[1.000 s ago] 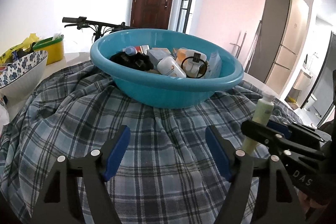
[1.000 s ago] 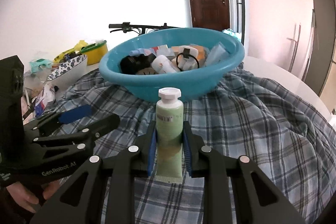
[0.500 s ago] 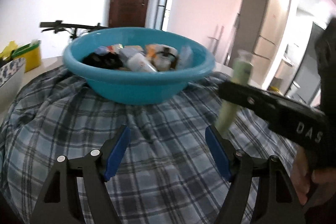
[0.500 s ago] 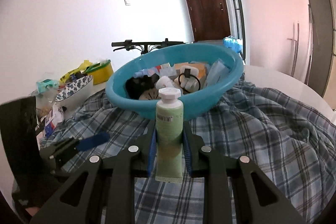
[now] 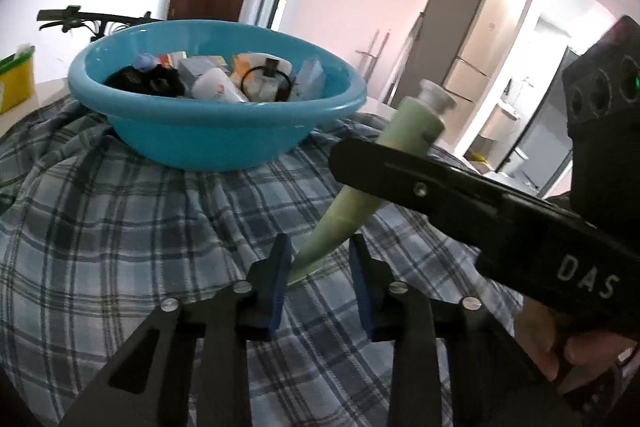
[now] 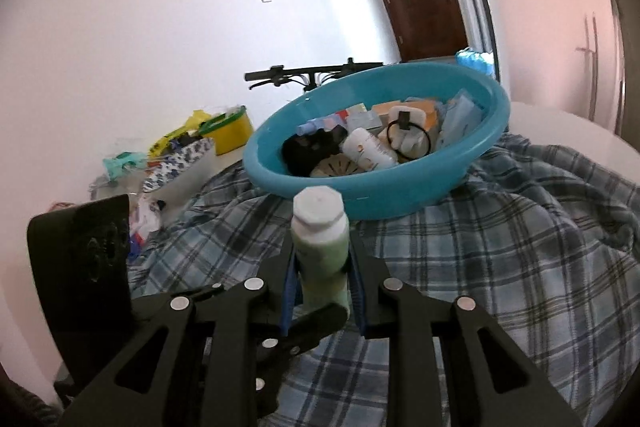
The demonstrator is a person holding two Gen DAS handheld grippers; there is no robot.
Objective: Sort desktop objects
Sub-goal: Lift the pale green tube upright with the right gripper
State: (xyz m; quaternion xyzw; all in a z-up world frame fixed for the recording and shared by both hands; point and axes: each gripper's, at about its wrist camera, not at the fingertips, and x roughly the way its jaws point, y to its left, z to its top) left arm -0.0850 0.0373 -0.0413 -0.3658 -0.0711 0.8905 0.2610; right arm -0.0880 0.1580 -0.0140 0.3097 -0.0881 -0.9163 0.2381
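Clamping green tube (image 6: 320, 259), right gripper (image 6: 322, 291) hides its middle; left gripper (image 5: 320, 279) apart.

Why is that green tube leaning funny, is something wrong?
The pale green squeeze tube is tilted, cap up, clamped in the right gripper with its flat tail between the left gripper pads. Nothing looks spilled or broken.

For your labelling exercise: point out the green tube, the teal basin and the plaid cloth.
green tube (image 6: 320, 251), right wrist view, upper body.
teal basin (image 5: 200, 139), left wrist view, outer wall.
plaid cloth (image 5: 120, 247), left wrist view, bare fabric.
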